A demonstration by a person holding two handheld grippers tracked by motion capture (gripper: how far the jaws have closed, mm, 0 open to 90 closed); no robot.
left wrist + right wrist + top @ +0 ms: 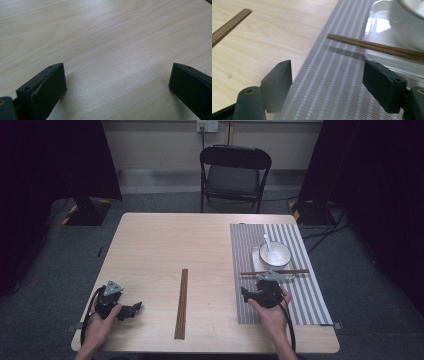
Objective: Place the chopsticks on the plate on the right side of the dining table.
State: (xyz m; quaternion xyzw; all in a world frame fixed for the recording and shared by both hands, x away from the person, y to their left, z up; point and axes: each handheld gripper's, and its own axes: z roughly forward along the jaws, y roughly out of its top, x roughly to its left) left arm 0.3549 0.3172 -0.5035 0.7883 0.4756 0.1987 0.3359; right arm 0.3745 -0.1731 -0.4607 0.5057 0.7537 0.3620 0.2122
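A pair of brown chopsticks is seen laid across the near rim of a clear tray on a grey striped placemat, at the right side of a pale wooden table. The chopsticks are raised at the tray end, with their tips hanging just over the mat. A white bowl with a white spoon in it is set on the tray.

The right gripper is held just short of the chopsticks, over the mat's near left part; its jaws are spread wide with nothing gripped between them.

The left gripper is rested near the table's front left corner, its jaws also spread apart over bare wood.

A long dark wooden strip is seen lying between the two hands, well apart from both.
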